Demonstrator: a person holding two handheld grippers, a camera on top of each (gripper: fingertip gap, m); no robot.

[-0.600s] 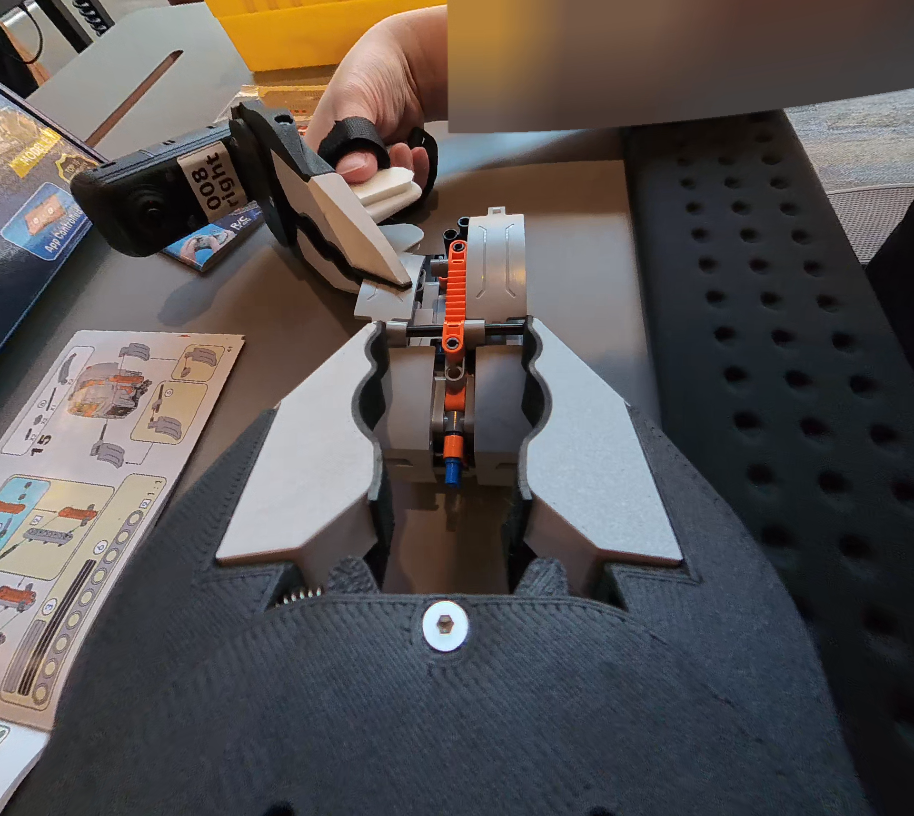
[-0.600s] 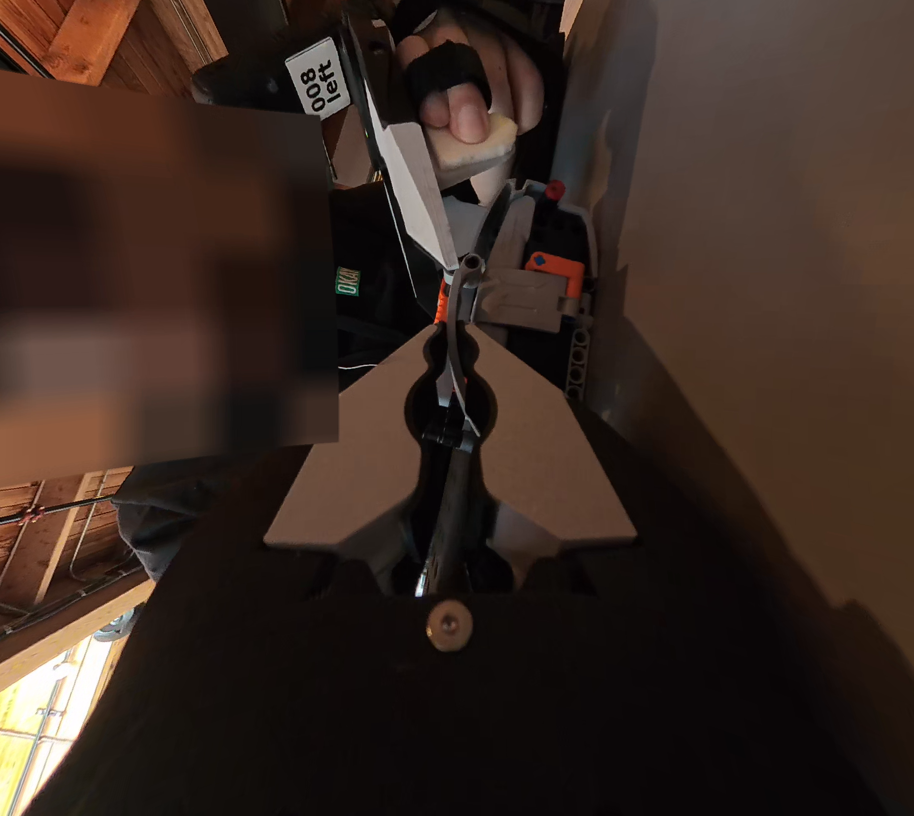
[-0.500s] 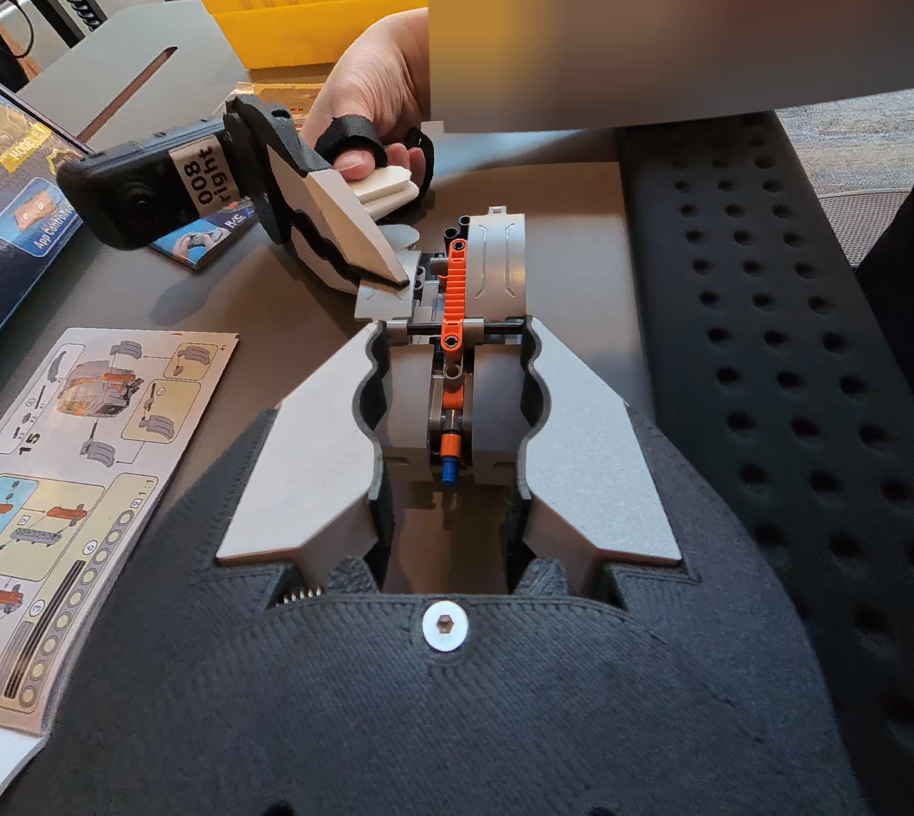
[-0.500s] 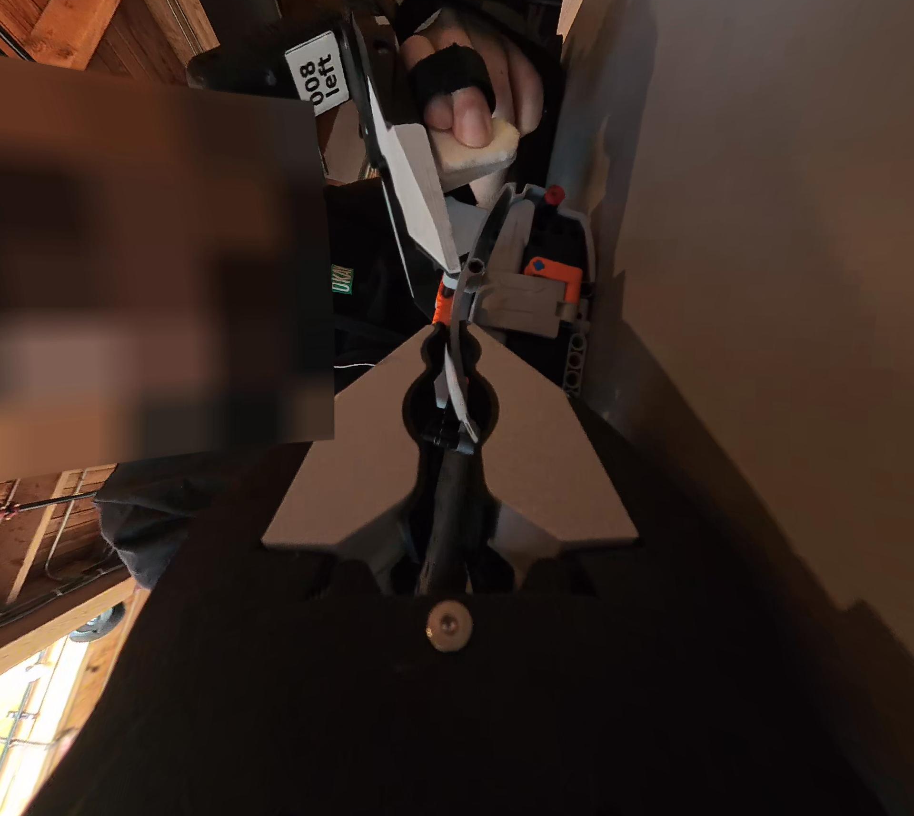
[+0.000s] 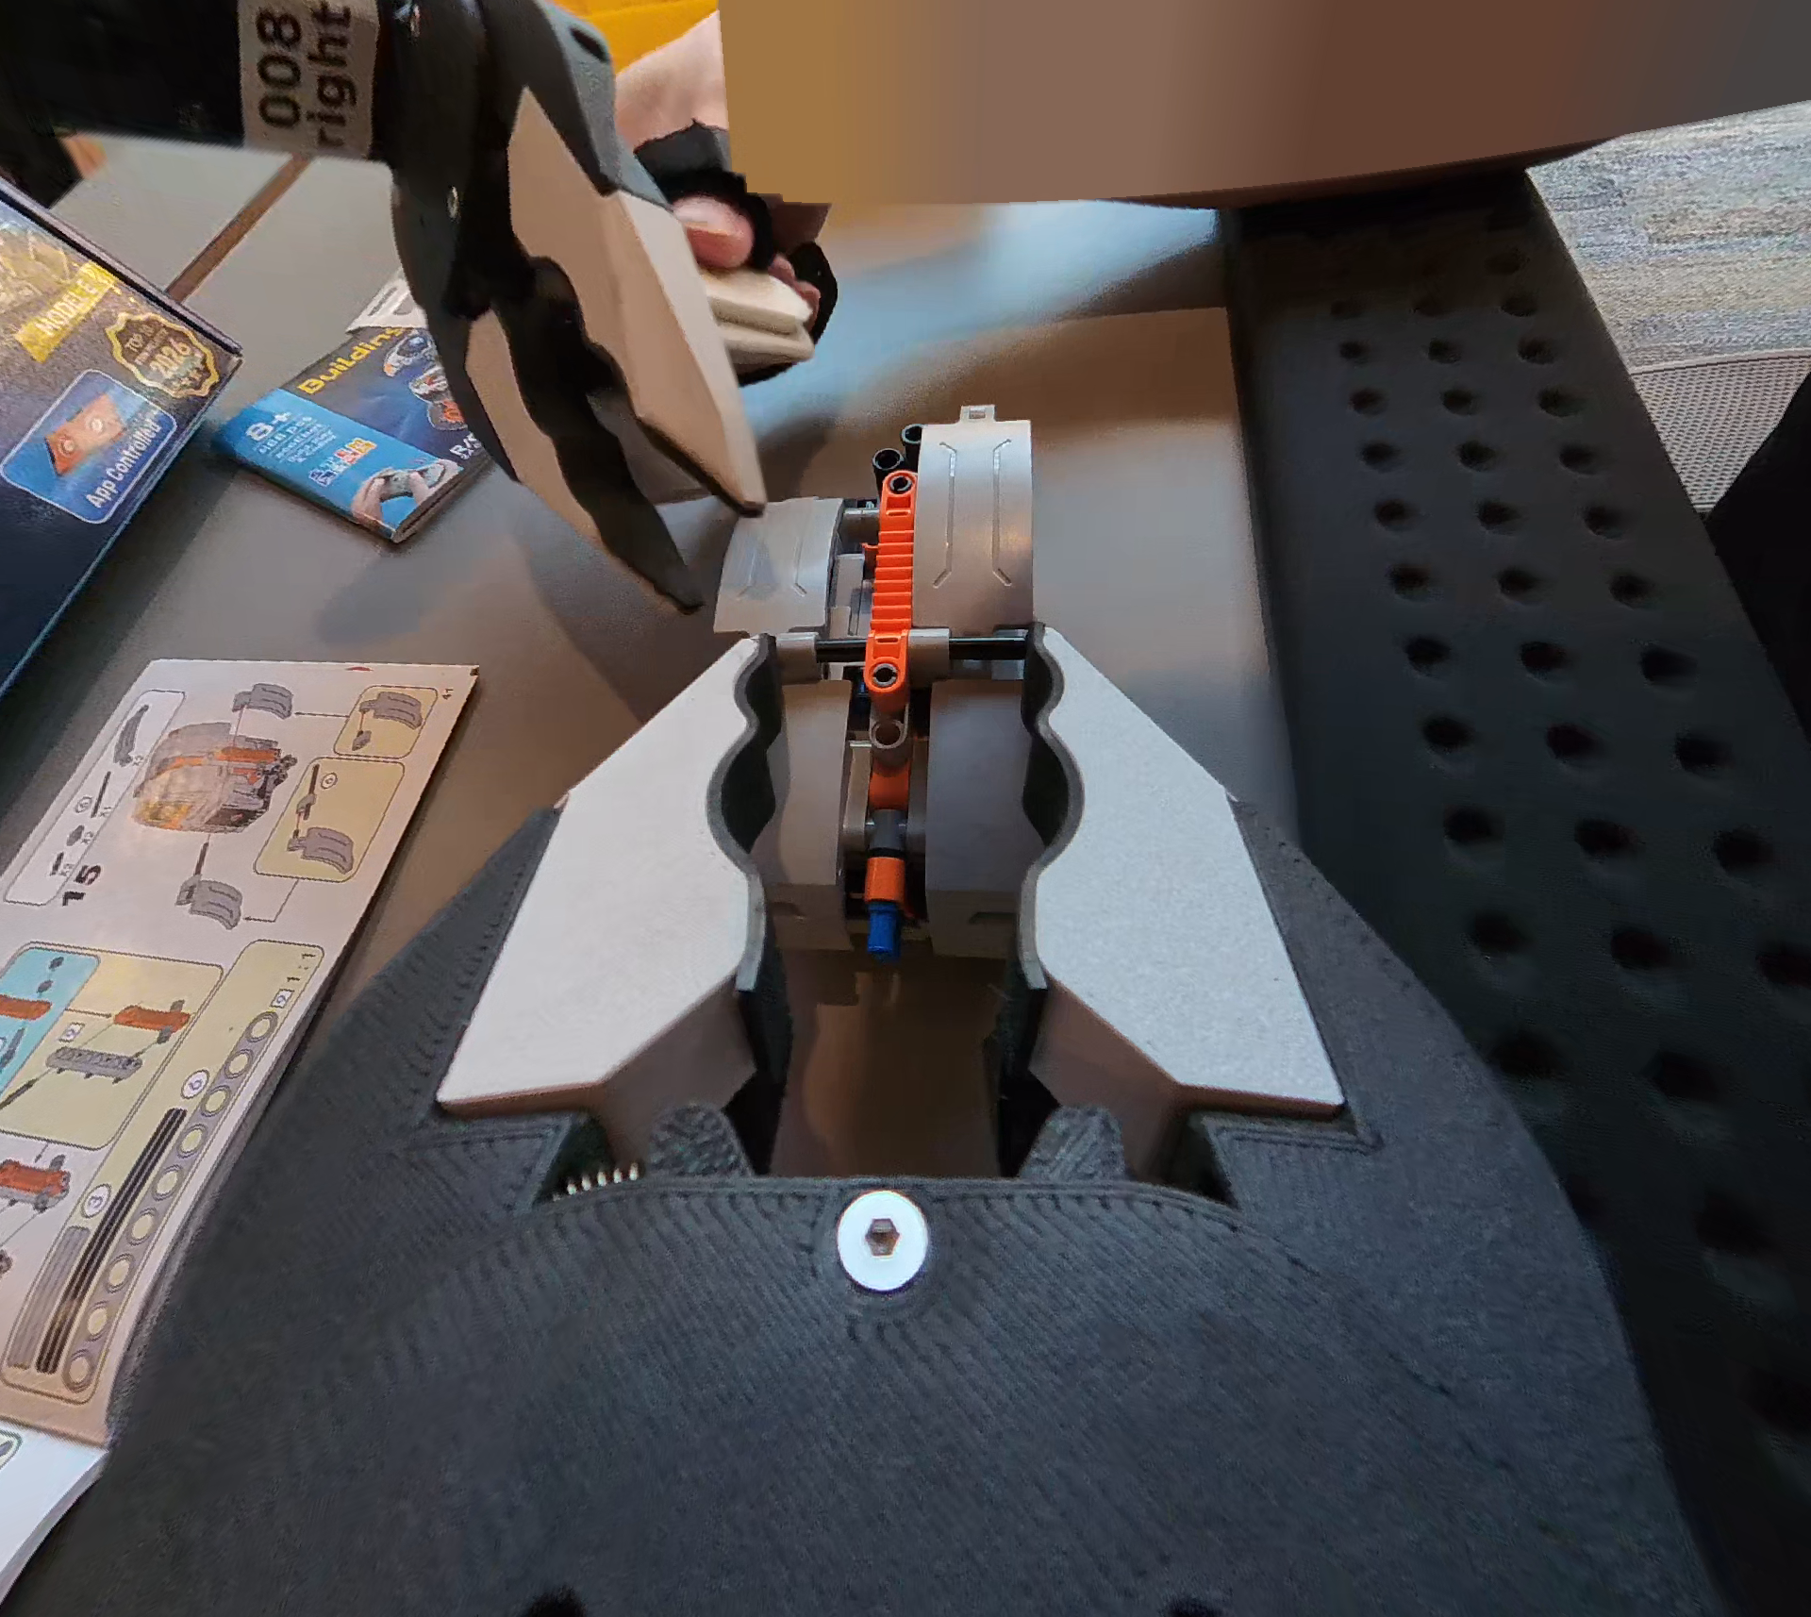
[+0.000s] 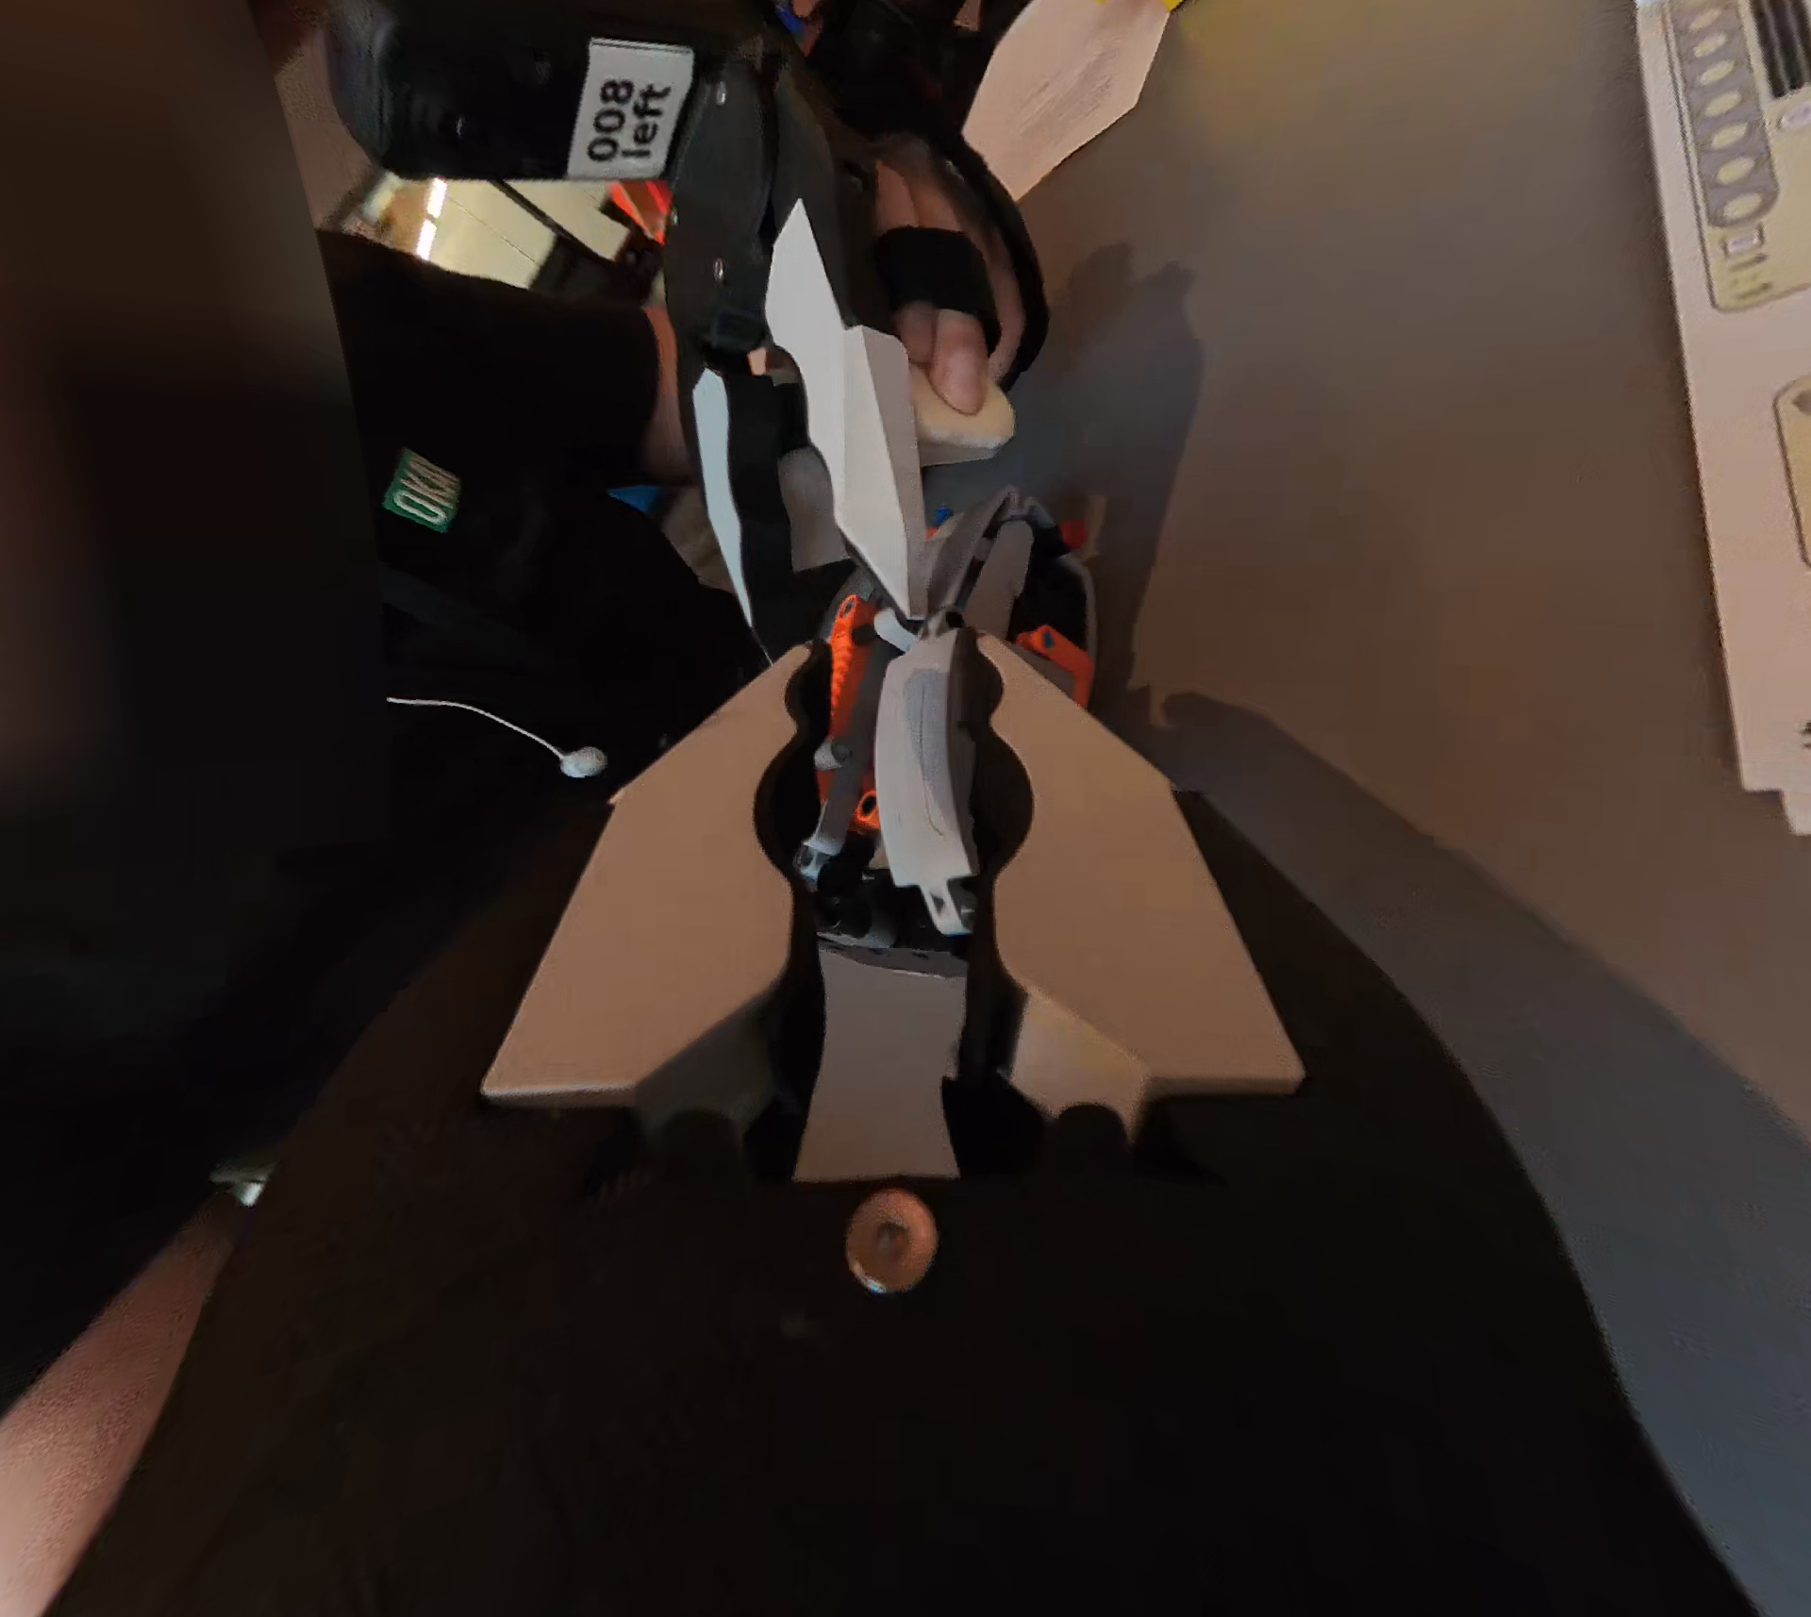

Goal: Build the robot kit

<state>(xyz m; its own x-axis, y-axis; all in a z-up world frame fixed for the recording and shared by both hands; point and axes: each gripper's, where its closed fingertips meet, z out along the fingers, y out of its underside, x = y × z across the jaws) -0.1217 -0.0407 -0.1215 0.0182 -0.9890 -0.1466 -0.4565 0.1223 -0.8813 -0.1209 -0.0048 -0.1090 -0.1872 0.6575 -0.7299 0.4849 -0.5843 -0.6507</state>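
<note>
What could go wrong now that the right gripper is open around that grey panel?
1. The grey curved panel sits loosely between the fingers of the open right gripper. If it is not fully seated on the brick model, it may drop off.
2. The left gripper clamps the model only by its curved side panels, so a snag on the right fingertips could twist it loose.

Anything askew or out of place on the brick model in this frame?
One thing: the grey curved panel at the tips of the right gripper sits lower and tilted against its twin panel across the orange beam, so it looks not fully seated. The left gripper clamps the brick model squarely; nothing spilled or broken.
</note>
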